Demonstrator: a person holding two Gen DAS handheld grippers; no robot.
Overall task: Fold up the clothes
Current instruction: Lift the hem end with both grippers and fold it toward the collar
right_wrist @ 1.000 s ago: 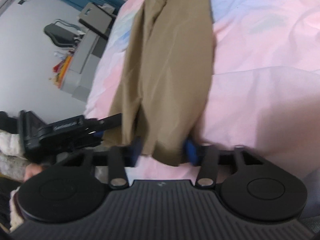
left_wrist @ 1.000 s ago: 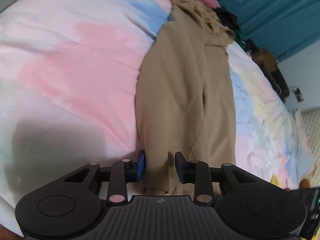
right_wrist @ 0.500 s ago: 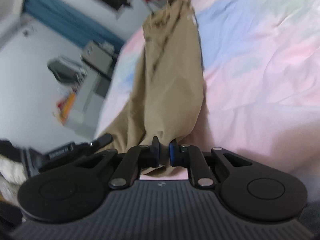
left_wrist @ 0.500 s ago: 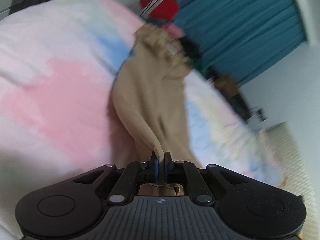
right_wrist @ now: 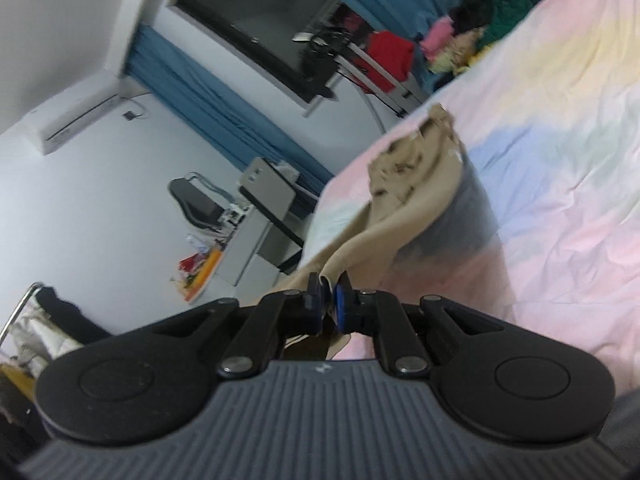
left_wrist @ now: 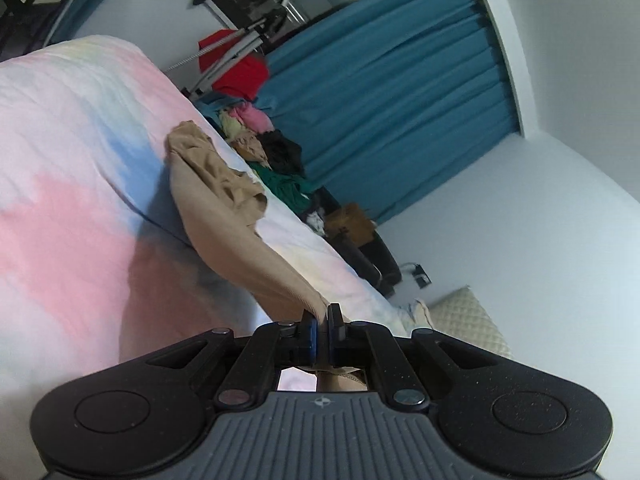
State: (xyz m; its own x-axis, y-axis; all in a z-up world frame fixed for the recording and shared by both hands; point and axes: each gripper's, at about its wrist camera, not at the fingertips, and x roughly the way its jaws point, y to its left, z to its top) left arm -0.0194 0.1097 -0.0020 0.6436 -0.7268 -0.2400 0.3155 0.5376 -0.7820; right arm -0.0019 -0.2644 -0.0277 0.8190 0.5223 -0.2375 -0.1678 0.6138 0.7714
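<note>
A tan garment [left_wrist: 224, 208] stretches along the pastel bedsheet [left_wrist: 72, 200], its far end bunched up on the bed. My left gripper [left_wrist: 322, 316] is shut on the near hem, which is lifted off the sheet. The right wrist view shows the same tan garment [right_wrist: 404, 208] rising from the pastel bedsheet [right_wrist: 560, 200] toward me. My right gripper [right_wrist: 329, 296] is shut on another part of the near hem. The cloth hangs taut between the pinched hem and the crumpled far end.
A heap of unfolded clothes [left_wrist: 276, 160] lies at the far end of the bed, below a red garment on a rack [left_wrist: 240, 72]. Blue curtains [left_wrist: 400, 112] hang behind. A desk and printer [right_wrist: 264, 208] stand beside the bed. A padded mat [left_wrist: 468, 320] lies on the floor.
Both grippers shut on the near hem and rose, tilting up toward level. The near end of the tan garment lifted off the sheet.
</note>
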